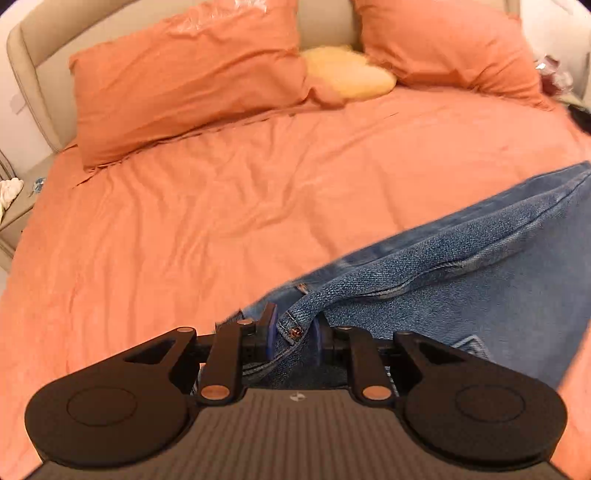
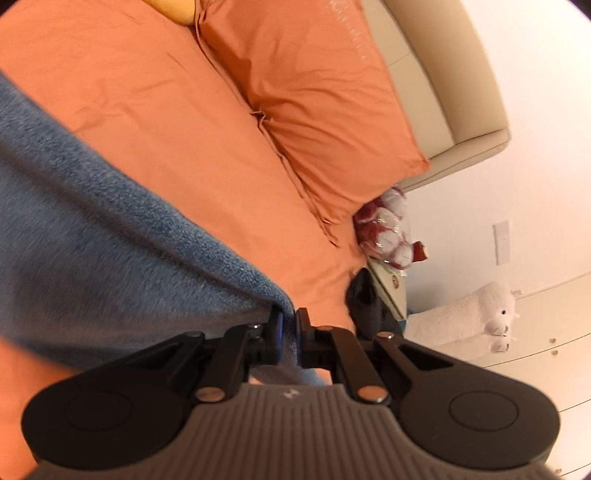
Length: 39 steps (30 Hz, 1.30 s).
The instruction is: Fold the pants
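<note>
Left wrist view shows the left gripper [image 1: 293,332] clamped on a denim edge of the pants [image 1: 461,280], with a copper rivet sitting in the fold between its blue pads. From that grip the jeans stretch away to the right, lifted off the bed [image 1: 184,229], whose orange sheet is wrinkled beneath and beyond them. At the head of the bed two orange pillows [image 1: 184,81] lean against a beige headboard [image 1: 325,22], and a yellow cushion [image 1: 347,72] lies between them. Right wrist view shows the right gripper [image 2: 289,332] closed on another edge of the pants [image 2: 92,229], the fabric pinched tight between its fingers and running off to the left above the bed [image 2: 166,110]; the denim here is blurred. One pillow [image 2: 314,96] lies at the head of the bed against the headboard [image 2: 443,92]. Just beside the bed, past its right edge, sit a bag of red and white items [image 2: 388,229] and a dark object [image 2: 365,299] I cannot identify. Further from the bed, a white plush toy [image 2: 480,314] rests against the wall [image 2: 535,129].
</note>
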Available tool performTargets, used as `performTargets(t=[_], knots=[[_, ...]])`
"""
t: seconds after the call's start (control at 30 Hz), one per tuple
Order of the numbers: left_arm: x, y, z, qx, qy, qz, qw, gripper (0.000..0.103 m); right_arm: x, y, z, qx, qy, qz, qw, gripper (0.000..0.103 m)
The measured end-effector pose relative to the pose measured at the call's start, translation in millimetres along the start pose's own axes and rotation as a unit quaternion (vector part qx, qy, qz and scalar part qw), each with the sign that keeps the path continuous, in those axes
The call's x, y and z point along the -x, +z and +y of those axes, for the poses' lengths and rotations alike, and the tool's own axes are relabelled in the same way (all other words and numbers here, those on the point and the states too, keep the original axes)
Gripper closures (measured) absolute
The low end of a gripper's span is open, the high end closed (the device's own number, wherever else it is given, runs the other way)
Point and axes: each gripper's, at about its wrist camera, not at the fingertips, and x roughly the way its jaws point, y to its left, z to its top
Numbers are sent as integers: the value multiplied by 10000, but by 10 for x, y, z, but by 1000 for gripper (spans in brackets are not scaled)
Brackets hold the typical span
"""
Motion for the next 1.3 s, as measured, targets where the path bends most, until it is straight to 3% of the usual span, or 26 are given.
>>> performTargets(t=[0.13, 0.3, 0.53, 0.7, 0.8, 0.83, 0.87, 0.9, 0.93, 0.97, 1.0, 1.17, 1.3], knots=[[-542, 113, -172, -229, 365, 177, 9989, 81, -407, 272, 413, 516, -144, 233, 9983, 103], [-894, 103, -186, -242, 348, 225, 9988, 81, -745, 353, 593, 754, -44, 588, 9954, 103], [-1029, 182, -76, 202, 122, 518, 9984, 80, -1187, 397, 575, 537, 148, 1080, 9926, 103], [-1188, 168, -197, -243, 168, 541, 9981, 79, -1375, 410, 784, 756, 84, 1305, 9885, 103], [-1104, 132, -107, -181, 42, 409, 9990, 71, -1374, 403, 778, 650, 43, 1271, 9897, 103], [-1070, 125, -77, -152, -13, 350, 9993, 60, -1356, 399, 761, 618, 28, 1234, 9904, 103], [-1010, 122, -50, -93, -4, 255, 9996, 32, -1328, 394, 741, 580, 33, 1191, 9912, 103], [-923, 113, -20, 0, 13, 138, 9999, 21, -1299, 389, 715, 538, 54, 1151, 9919, 101], [-846, 111, 26, 76, -64, 21, 9999, 16, -1260, 382, 688, 496, 45, 1107, 9926, 82], [-772, 116, 75, 158, -143, -54, 9998, 16, -1202, 374, 658, 448, -9, 1052, 9934, 57], [-692, 120, 126, 291, -152, -107, 9994, 16, -1114, 368, 626, 357, -5, 960, 9947, 51], [-225, -118, 350, 1059, -88, -432, 9934, 16, -438, 260, 505, -649, 838, 365, 9937, 51], [136, -538, 440, 1400, -10, -555, 9886, 16, 279, 99, 655, -1393, 1777, -80, 9741, 58]])
